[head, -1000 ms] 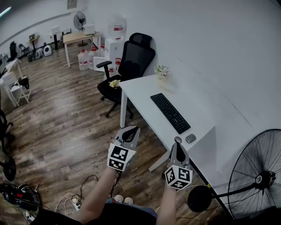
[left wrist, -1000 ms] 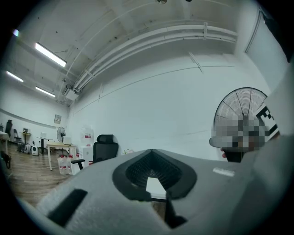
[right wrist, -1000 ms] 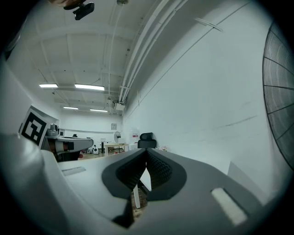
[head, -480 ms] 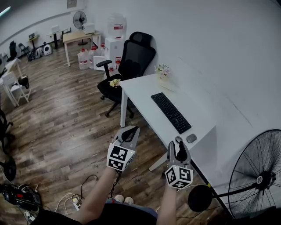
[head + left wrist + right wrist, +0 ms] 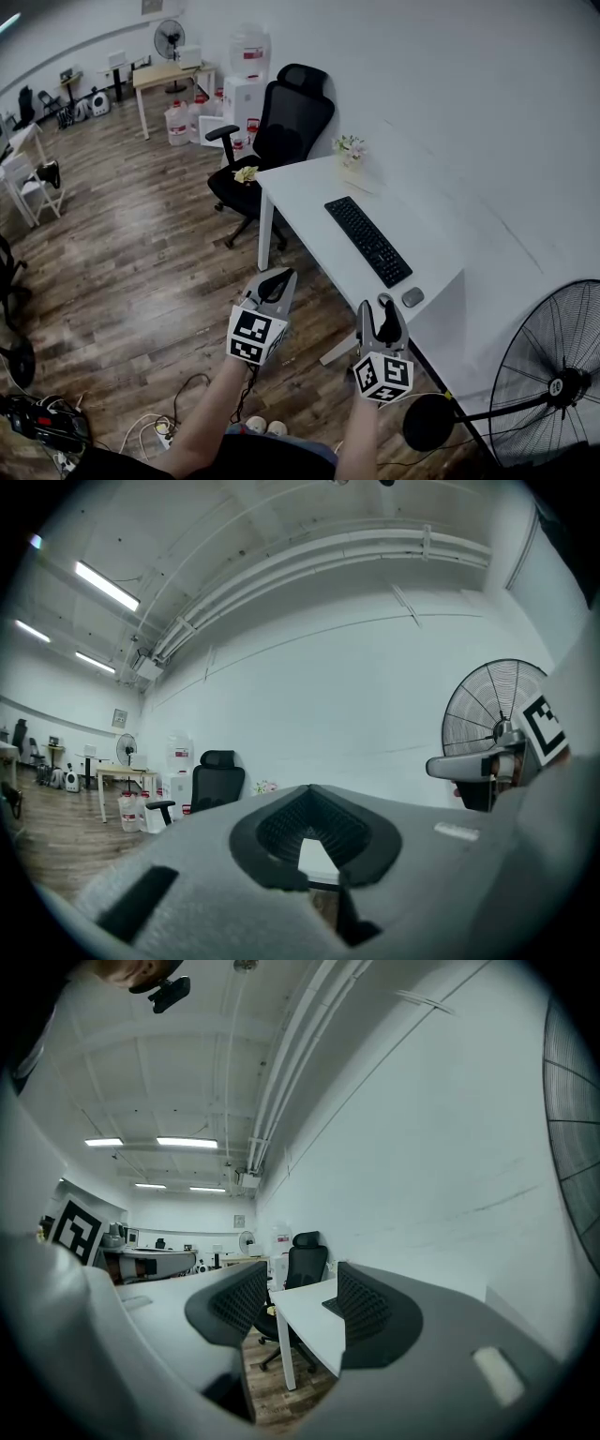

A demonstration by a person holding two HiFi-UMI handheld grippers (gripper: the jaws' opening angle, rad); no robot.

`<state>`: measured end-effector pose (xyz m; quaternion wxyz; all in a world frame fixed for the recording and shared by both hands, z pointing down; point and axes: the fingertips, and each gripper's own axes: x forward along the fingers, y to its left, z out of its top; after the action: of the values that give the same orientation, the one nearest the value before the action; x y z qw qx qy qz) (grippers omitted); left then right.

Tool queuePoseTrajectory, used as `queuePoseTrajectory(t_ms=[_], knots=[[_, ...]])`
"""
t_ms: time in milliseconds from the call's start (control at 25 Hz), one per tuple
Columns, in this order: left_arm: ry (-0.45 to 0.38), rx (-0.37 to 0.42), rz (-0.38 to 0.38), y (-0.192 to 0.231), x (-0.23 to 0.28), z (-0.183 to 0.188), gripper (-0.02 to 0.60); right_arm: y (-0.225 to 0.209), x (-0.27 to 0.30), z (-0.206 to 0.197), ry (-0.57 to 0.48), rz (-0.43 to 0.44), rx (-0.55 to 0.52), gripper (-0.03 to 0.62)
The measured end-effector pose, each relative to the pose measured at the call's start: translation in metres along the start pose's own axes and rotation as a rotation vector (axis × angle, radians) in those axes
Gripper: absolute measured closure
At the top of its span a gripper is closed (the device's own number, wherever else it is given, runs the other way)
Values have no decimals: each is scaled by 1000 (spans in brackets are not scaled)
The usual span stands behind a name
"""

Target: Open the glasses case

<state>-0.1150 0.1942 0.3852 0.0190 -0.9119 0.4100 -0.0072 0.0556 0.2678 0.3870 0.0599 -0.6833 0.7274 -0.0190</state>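
Observation:
I cannot pick out a glasses case in any view. My left gripper [image 5: 275, 284] is held level over the wooden floor, in front of the white desk [image 5: 309, 202]; its jaws [image 5: 310, 789] are shut with nothing between them. My right gripper [image 5: 383, 311] hovers by the desk's near corner. Its jaws [image 5: 300, 1302] are opening and stand wide apart, with nothing between the pads. A small grey oval object [image 5: 411, 297] lies on the desk corner just right of the right gripper's tips.
A black keyboard [image 5: 367, 241] and a small flower pot [image 5: 350, 152] are on the desk. A black office chair [image 5: 281, 131] stands at its far end. A large standing fan [image 5: 553, 375] is at the right, and cables and a power strip [image 5: 56, 427] lie on the floor at the left.
The right gripper's jaws have gone from shut to wide apart. Both hands have stayed about where they were.

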Motion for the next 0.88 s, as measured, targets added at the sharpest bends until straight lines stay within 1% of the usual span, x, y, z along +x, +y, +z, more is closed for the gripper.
queuePoseTrajectory(t_ms=[320,560,720,880], knots=[[-4,13,-17,25,15,-3,574,-5,25,-5,-4,-36,-6,365],[-3,0,-2,50,31,-10,574,-14,51,-10,4,-48,-12,364],[-4,-3,13,70,59,-16,574,-30,83,-11,-5,-50,-19,364],[-2,4,24,90,107,-26,574,-59,134,-11,-27,-51,-21,364]])
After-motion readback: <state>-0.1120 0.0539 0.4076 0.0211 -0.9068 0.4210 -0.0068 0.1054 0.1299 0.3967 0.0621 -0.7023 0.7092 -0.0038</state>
